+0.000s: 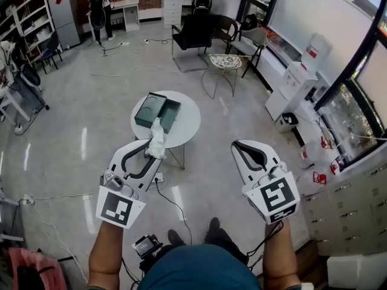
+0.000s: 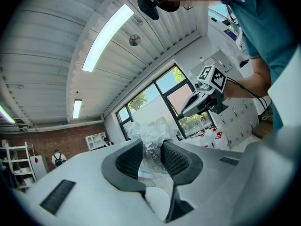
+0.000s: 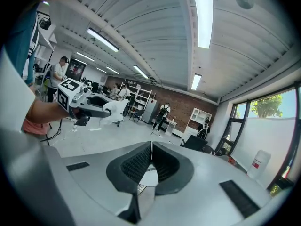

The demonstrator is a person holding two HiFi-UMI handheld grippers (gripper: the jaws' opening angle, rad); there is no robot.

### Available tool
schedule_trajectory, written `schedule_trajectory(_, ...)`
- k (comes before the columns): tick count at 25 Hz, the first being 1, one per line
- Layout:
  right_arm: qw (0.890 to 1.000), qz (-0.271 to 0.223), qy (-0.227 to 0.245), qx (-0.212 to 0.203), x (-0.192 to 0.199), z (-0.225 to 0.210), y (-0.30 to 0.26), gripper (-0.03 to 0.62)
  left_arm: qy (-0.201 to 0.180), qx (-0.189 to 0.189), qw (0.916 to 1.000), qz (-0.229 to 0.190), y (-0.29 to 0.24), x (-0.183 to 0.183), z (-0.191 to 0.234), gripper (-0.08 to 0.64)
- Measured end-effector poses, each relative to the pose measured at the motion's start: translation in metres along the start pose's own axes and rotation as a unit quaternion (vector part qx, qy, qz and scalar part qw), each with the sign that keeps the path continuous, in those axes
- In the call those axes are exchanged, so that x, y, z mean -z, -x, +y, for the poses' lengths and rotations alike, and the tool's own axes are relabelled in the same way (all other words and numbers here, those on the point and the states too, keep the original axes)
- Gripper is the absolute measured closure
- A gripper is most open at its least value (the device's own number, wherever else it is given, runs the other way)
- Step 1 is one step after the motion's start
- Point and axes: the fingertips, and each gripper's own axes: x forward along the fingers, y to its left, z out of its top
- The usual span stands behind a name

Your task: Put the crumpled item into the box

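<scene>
A crumpled white wrapper (image 1: 157, 139) is pinched between the jaws of my left gripper (image 1: 150, 146), in the air just before the near edge of the round white table (image 1: 188, 125). The left gripper view shows the wrapper (image 2: 151, 136) bulging out above the dark pads (image 2: 130, 160). An open dark green box (image 1: 156, 111) lies on the table's left part. My right gripper (image 1: 243, 146) hovers to the right of the table, its jaws together with nothing between them (image 3: 150, 160). From the right gripper view, the left gripper (image 3: 96, 106) and the wrapper (image 3: 115, 109) appear at left.
Beyond the table stand a small wire-frame side table (image 1: 224, 63) and black chairs (image 1: 192, 34). Cables (image 1: 173, 203) trail across the floor below the grippers. Grey drawer cabinets (image 1: 351, 204) line the right wall. Two people (image 1: 97, 5) stand at the far wall.
</scene>
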Motion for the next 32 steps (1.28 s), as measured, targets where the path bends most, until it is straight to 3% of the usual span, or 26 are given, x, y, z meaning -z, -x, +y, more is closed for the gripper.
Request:
schedule_trajectory(5, 1.0, -0.012, 0.007, -0.018, 0.003, -0.004, -0.028, 0.554, 0.0, -0.018, 0.9997, 0.014, -0.003, 0.02, 0.008, 0.428)
schedule_trajectory(13, 0.996, -0.037, 0.012, -0.082, -0.012, -0.019, -0.11, 0.554, 0.0, -0.063, 0.9963, 0.059, -0.019, 0.052, 0.055, 0.428)
schedule_trajectory(19, 0.99, -0.054, 0.022, -0.132, -0.013, -0.057, -0.164, 0.554, 0.001, -0.098, 0.991, 0.09, -0.064, 0.069, 0.081, 0.428)
schedule_trajectory(32, 0.976, -0.076, 0.01, -0.203, 0.038, -0.182, -0.26, 0.554, 0.009, -0.138, 0.9771, 0.161, -0.206, 0.11, 0.094, 0.428)
